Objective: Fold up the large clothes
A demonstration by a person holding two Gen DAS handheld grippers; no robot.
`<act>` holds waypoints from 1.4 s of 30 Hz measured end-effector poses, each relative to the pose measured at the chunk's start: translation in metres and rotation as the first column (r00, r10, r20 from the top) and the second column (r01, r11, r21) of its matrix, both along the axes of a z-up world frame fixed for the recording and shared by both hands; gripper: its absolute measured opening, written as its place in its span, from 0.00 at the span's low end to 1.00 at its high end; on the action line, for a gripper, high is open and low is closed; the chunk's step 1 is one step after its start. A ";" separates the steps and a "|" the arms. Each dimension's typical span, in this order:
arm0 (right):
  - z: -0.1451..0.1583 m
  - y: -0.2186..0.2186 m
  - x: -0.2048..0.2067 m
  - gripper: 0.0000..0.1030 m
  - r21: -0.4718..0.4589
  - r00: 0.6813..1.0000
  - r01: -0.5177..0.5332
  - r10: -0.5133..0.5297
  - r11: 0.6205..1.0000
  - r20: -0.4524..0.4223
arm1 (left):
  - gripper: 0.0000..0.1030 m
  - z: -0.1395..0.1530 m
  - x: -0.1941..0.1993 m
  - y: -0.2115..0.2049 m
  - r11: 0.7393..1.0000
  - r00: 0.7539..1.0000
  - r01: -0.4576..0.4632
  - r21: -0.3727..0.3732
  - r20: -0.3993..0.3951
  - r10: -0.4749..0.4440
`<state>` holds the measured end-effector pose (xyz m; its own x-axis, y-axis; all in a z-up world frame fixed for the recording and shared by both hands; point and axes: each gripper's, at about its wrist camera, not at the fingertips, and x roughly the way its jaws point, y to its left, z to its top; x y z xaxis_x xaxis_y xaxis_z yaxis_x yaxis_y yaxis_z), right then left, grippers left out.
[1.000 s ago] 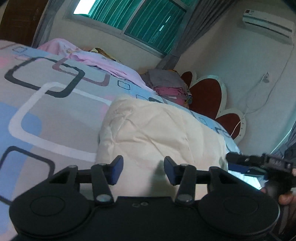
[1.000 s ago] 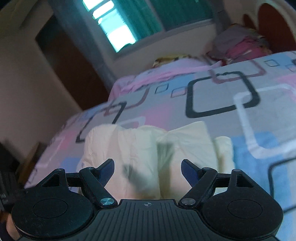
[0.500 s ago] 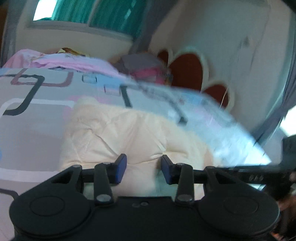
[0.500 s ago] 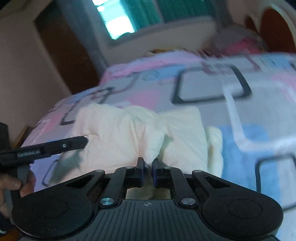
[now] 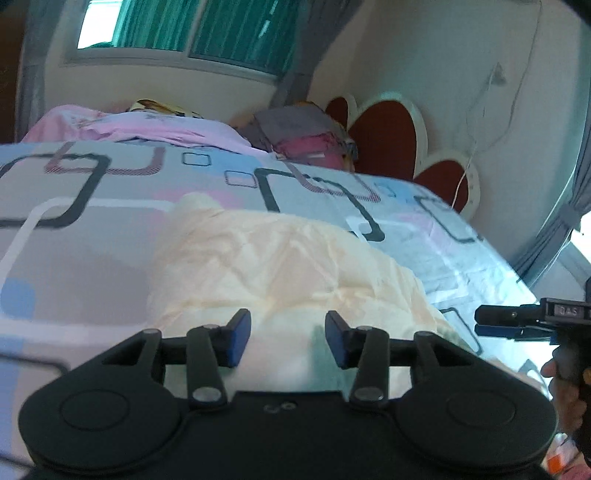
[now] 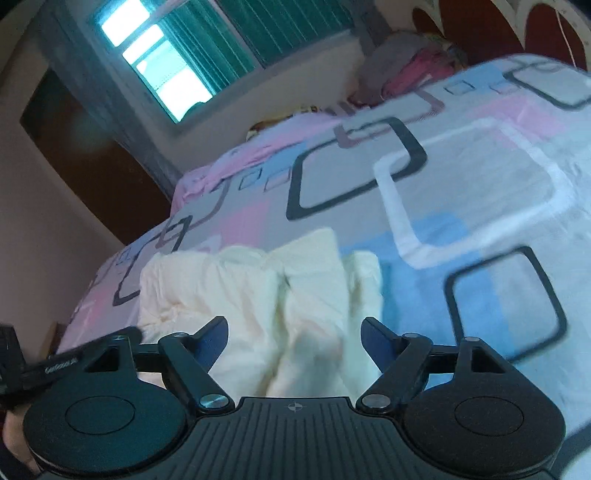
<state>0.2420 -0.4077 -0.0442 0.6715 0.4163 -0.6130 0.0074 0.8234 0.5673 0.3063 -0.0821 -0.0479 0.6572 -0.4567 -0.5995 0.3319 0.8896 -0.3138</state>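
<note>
My left gripper (image 5: 288,338) hangs low over the near edge of the cream garment (image 5: 280,266), jaws parting, partly open, nothing pinched between the blue pads (image 5: 236,339). My right gripper (image 6: 294,341) sits over the same garment's (image 6: 258,295) near side, jaws opening and spread wide, cloth below the gap but not clamped. Neither one has hold of anything.

The cream garment lies bunched in soft folds on the bed sheet (image 5: 92,229), near the bed's front edge, roughly centred between both grippers. In the left view my right gripper (image 5: 517,321) pokes in from the right edge, clear of the fabric. In the right view my left gripper (image 6: 74,354) comes in at the left, its tip just beside the garment's left edge.

Farther back: pink cloth (image 5: 147,127), a pile of clothes (image 5: 310,140) by the red headboard (image 5: 388,136), then the window with green curtain (image 5: 207,33).
</note>
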 end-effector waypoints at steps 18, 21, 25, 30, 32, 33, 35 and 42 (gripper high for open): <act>-0.063 0.056 -0.058 0.74 -0.118 0.975 -0.082 0.054 0.990 -0.217 | 0.42 -0.041 -0.062 -0.031 0.988 0.987 0.145 0.059 -0.085 -0.140; -0.050 0.051 -0.061 0.74 -0.118 0.978 -0.072 0.047 0.990 -0.203 | 0.42 -0.034 -0.062 -0.028 0.990 0.988 0.129 0.049 -0.091 -0.124; -0.001 0.031 -0.071 0.75 -0.123 0.999 -0.003 -0.003 0.992 -0.049 | 0.51 -0.012 -0.059 -0.006 0.998 0.998 0.060 0.014 -0.013 -0.060; 0.031 0.035 -0.022 0.52 -0.152 0.996 -0.003 0.016 0.988 0.087 | 0.50 0.008 -0.017 0.019 0.999 0.995 -0.033 0.013 0.095 0.032; 0.035 0.045 0.005 0.42 -0.175 0.993 -0.037 0.055 0.984 0.102 | 0.50 0.014 0.007 0.022 0.999 0.991 -0.049 0.005 0.126 0.048; 0.039 0.054 0.017 0.42 -0.188 0.990 -0.065 0.087 0.980 0.114 | 0.47 0.016 0.019 0.021 0.999 0.990 -0.048 0.000 0.130 0.047; 0.043 0.076 0.034 0.42 -0.236 0.980 -0.112 0.147 0.965 0.135 | 0.44 0.018 0.040 0.014 0.999 0.991 -0.036 -0.002 0.128 0.036; 0.005 0.128 0.085 0.42 -0.430 0.971 -0.207 0.240 0.879 0.023 | 0.44 -0.008 0.085 -0.029 0.996 0.997 0.074 0.039 0.032 -0.075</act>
<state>0.3265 -0.2795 -0.0388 0.6412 0.2736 -0.7170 -0.2331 0.9596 0.1577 0.3915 -0.1108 -0.0557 0.6423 -0.4826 -0.5954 0.4077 0.8730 -0.2677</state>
